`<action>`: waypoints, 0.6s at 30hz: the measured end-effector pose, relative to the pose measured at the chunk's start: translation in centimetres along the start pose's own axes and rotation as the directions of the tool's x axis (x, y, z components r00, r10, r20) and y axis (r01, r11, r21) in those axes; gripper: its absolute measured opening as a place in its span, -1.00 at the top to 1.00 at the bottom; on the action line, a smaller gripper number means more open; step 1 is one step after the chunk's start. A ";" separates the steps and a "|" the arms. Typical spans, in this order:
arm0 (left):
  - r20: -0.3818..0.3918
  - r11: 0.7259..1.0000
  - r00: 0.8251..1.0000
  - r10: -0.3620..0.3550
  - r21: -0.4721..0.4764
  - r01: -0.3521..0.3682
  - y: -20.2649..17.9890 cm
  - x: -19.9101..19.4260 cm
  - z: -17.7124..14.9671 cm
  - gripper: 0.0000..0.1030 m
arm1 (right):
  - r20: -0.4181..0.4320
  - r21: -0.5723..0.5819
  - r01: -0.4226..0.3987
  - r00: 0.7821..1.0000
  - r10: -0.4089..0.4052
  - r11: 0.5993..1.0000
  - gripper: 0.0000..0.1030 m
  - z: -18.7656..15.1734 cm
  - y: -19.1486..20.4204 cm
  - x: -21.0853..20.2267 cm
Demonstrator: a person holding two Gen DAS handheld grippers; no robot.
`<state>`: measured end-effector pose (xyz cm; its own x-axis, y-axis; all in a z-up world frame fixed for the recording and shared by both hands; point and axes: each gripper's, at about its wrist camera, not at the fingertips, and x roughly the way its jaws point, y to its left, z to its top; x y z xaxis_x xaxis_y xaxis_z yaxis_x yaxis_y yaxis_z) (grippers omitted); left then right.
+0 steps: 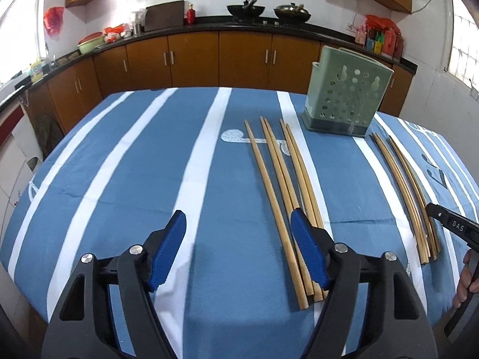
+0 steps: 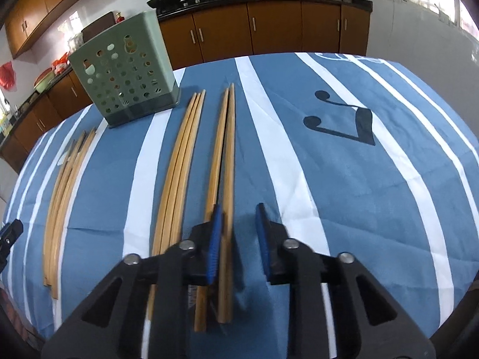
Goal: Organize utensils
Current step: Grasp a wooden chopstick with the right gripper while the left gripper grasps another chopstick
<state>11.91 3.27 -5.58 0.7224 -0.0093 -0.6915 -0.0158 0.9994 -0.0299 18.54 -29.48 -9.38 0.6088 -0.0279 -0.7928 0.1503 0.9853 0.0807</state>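
Note:
Several wooden chopsticks lie lengthwise on the blue-and-white striped tablecloth (image 1: 149, 179). One bunch (image 1: 281, 185) lies mid-table, another bunch (image 1: 410, 197) to the right. A green perforated utensil holder (image 1: 344, 95) stands upright behind them; it also shows in the right wrist view (image 2: 125, 83). My left gripper (image 1: 236, 239) is open and empty above the cloth, its right finger over the middle bunch. My right gripper (image 2: 238, 239) is open, low over the rightmost pair of chopsticks (image 2: 224, 164), with one chopstick lying between the fingers. Three more chopsticks (image 2: 179, 173) lie left of that pair, and the far bunch (image 2: 66, 185) lies further left.
The table (image 2: 389, 179) is round, its edge close on all sides. Brown kitchen cabinets (image 1: 194, 56) and a dark counter with woks (image 1: 245, 10) run behind. The right gripper's body (image 1: 455, 227) shows at the right edge of the left wrist view.

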 end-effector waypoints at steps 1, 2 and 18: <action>-0.007 1.000 1.000 -0.008 0.002 0.008 -0.1 0.2 0.1 -0.31 | 0.005 0.008 -0.002 1.000 0.002 1.000 0.82 0.0 -0.1 0.0; -0.018 1.000 1.000 -0.019 0.005 0.020 -0.3 0.4 0.2 -0.28 | 0.010 0.018 -0.005 1.000 0.005 1.000 0.84 0.1 -0.3 0.1; -0.160 0.997 0.986 -0.057 0.043 0.064 -2.5 4.5 0.3 0.70 | 0.033 0.046 0.036 0.999 -0.038 0.998 0.84 0.6 -2.2 0.1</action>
<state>15.43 0.73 -8.36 0.6024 -0.0710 -0.7950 0.0604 0.9972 -0.0433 18.73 -31.71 -9.26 0.6278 -0.0706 -0.7752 0.2081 0.9749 0.0797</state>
